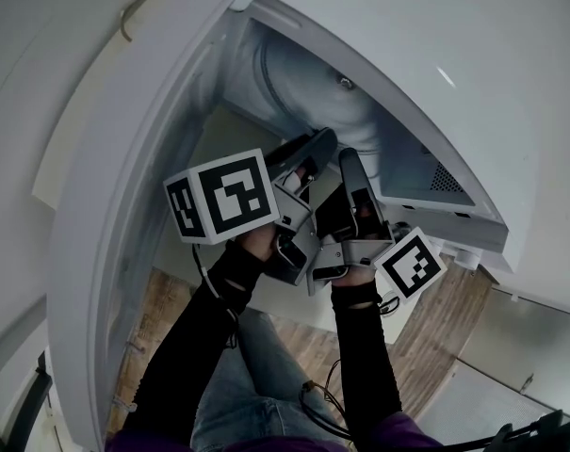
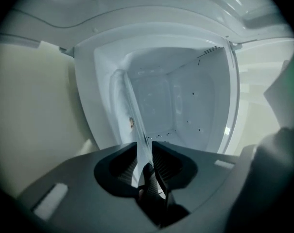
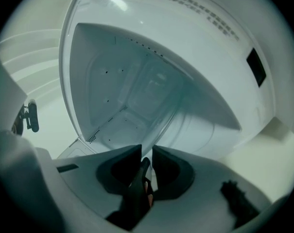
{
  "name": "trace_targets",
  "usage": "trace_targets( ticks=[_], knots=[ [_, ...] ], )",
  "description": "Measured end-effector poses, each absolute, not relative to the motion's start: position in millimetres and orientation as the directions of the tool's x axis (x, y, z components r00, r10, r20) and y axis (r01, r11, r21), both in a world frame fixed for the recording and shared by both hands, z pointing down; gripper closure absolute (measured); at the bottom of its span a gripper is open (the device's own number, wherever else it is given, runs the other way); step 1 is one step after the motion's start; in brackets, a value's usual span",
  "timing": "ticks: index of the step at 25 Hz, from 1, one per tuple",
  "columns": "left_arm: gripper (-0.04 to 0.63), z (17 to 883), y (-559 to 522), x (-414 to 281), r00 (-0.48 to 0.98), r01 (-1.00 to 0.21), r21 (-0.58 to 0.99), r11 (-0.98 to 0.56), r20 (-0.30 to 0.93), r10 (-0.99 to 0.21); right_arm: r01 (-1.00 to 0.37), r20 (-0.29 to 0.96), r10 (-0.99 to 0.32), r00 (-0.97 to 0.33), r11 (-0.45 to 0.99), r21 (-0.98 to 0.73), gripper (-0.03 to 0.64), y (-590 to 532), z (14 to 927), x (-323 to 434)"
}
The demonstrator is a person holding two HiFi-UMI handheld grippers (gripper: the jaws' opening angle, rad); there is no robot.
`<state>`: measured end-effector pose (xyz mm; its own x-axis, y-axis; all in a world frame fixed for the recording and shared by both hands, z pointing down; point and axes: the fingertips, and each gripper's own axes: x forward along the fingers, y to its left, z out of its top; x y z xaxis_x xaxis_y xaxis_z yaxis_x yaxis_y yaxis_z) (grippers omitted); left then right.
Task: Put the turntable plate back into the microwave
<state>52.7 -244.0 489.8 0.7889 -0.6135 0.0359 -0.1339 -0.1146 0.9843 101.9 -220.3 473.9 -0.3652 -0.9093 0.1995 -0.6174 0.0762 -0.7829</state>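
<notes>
The clear glass turntable plate (image 2: 132,110) stands on edge in the mouth of the white microwave (image 1: 426,172), and part of it reaches into the cavity (image 2: 185,106). My left gripper (image 2: 144,147) is shut on its near rim, with the glass running straight up from between the jaws. My right gripper (image 3: 147,149) is shut on the same plate (image 3: 172,114), whose curved rim sweeps up to the right. In the head view the left gripper (image 1: 315,149) and the right gripper (image 1: 349,169) sit side by side at the opening, and the glass there is hard to make out.
The microwave door (image 1: 115,234) hangs open at the left of the head view. The cavity floor (image 3: 120,130) and its perforated walls lie just beyond the jaws. A wooden floor (image 1: 435,337) and the person's legs show below.
</notes>
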Motion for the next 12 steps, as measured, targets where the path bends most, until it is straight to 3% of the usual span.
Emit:
trace_targets(
  ticks=[5, 12],
  knots=[
    [0.511, 494, -232, 48, 0.778, -0.135, 0.985, -0.107, 0.039, -0.627, -0.631, 0.225, -0.904, -0.363, 0.061, -0.774, 0.541, -218, 481, 103],
    [0.589, 505, -220, 46, 0.784, -0.203, 0.974, -0.100, 0.100, -0.613, -0.646, 0.241, -0.902, -0.358, 0.053, -0.761, 0.541, -217, 485, 103]
  ],
)
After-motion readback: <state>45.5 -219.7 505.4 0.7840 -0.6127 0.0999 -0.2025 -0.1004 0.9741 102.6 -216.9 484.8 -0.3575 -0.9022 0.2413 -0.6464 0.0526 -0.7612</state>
